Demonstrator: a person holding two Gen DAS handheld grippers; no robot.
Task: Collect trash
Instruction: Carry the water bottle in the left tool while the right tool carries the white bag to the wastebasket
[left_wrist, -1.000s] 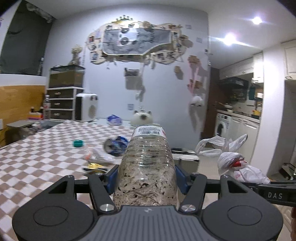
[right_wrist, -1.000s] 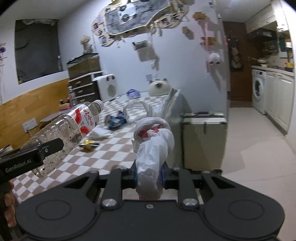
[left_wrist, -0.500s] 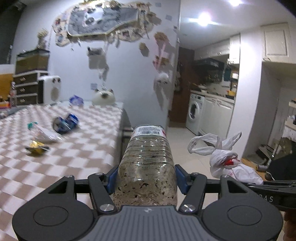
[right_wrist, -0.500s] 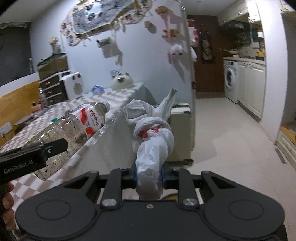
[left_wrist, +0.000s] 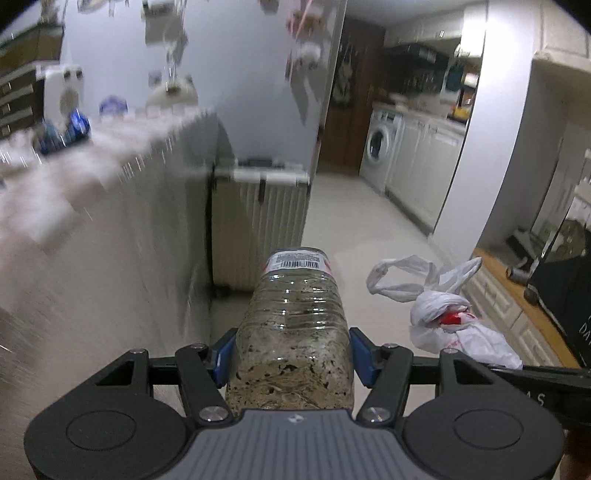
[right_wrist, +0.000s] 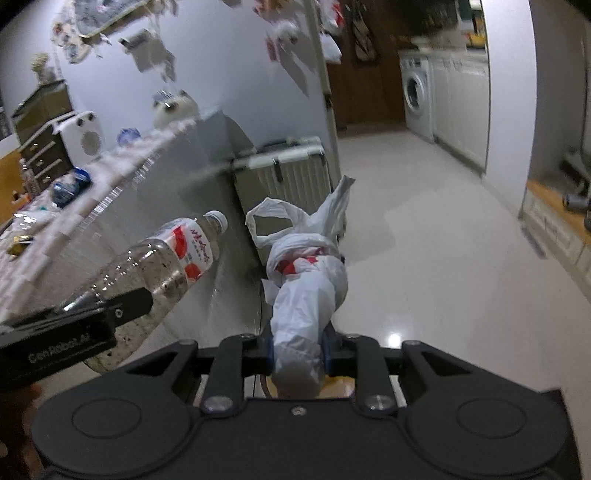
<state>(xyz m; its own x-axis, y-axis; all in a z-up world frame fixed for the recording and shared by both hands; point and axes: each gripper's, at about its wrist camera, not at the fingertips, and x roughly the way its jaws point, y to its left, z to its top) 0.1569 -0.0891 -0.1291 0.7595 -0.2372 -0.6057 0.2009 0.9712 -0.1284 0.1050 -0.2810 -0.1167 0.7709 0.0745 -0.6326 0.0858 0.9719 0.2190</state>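
Left gripper (left_wrist: 291, 356): fingers (left_wrist: 221, 354) closed against both sides of a clear plastic bottle (left_wrist: 293, 332), blue pads in contact with its lower body. The bottle projects forward toward 12 o'clock in the left wrist view. Right gripper (right_wrist: 297, 349): fingers (right_wrist: 266, 350) clamped on a knotted white plastic bag (right_wrist: 306, 291), which extends toward 12 o'clock. In the right wrist view, the left gripper sits at 9 o'clock, beside the right and apart from it. Both grippers are held in the air.
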